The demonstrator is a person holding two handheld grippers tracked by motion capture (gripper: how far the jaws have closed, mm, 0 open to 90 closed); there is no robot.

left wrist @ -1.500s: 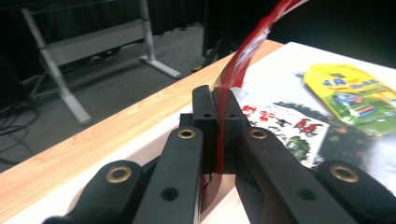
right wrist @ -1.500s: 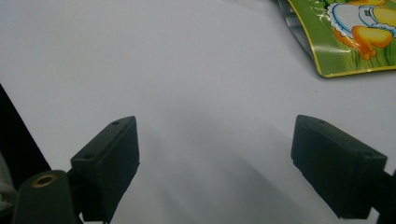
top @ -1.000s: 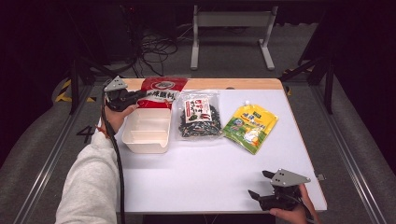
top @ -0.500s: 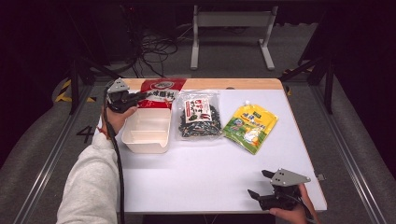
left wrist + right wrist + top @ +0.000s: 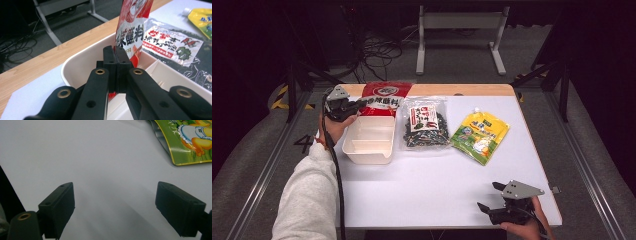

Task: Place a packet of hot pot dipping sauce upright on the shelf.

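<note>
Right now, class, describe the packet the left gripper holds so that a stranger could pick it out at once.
Start at the white divided tray on the table's left side. At its far end, the left gripper is shut on a red packet. Unlike the clear packet of dark contents and the yellow-green pouch, it is red with bold black characters on white.

Behind your white table [image 5: 422, 190] with its wooden far edge [image 5: 472, 90] you had grey floor [image 5: 592, 150], a white metal stand [image 5: 459, 30], tangled cables [image 5: 379, 50], and darkness beyond.
</note>
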